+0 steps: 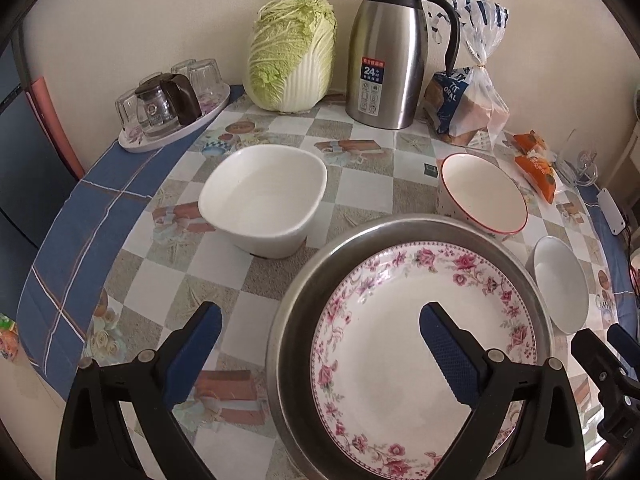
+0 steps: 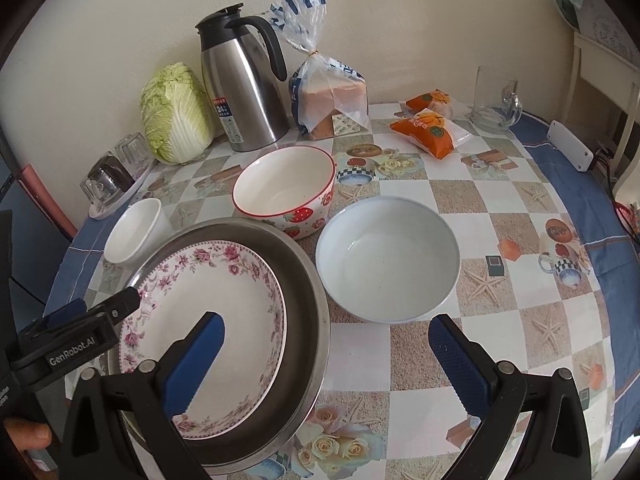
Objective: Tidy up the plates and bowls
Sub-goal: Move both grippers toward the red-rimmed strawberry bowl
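left tongs point(image 1: 320, 332): spread wide, grasping nothing | right tongs point(image 2: 326, 340): spread wide, empty | floral plate point(image 1: 404, 344): lies inside metal pan point(image 1: 304, 280) on surface point(image 1: 160, 280) | pale bowl point(image 2: 388, 256): just beside pan

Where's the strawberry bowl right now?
In the right wrist view the strawberry bowl sits mid-table, just behind the steel pan holding the floral plate, with the plain white bowl to its right.

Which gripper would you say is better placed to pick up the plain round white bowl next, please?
Right, probably. The right gripper is open with the round white bowl just ahead between its fingers, while the left gripper sits over the floral plate, with that bowl off to its far side.
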`<state>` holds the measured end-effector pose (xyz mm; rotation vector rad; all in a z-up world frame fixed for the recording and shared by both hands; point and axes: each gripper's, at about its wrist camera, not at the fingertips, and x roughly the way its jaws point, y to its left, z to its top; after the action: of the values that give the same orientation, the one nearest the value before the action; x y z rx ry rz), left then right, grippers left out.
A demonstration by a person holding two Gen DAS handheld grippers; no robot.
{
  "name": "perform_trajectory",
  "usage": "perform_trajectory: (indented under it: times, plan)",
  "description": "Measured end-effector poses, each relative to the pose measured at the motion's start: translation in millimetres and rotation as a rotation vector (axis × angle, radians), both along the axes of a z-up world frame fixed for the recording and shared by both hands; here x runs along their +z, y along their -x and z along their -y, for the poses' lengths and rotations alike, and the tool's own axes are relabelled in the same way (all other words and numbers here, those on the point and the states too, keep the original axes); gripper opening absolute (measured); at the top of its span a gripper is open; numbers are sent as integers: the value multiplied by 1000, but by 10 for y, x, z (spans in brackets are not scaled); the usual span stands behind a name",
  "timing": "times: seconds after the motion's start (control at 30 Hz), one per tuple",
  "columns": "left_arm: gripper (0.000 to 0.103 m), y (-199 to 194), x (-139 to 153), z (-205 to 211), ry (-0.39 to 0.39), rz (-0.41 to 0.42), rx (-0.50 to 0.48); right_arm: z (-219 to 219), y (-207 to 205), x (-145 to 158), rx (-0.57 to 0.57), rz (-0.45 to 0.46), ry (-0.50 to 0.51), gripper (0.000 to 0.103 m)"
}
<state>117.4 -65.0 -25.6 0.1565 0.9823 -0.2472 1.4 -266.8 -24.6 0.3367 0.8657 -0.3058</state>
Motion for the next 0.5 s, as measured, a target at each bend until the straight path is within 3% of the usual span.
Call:
perform_trajectory:
  times: [0.27, 0.5]
  plan:
    - [99, -257, 320, 92, -38, 36, -83, 157, -162, 305, 35, -16, 24, 103]
    - [99, -541, 421, 218, 67, -114, -131, 343, -398, 601, 53, -52, 7, 103]
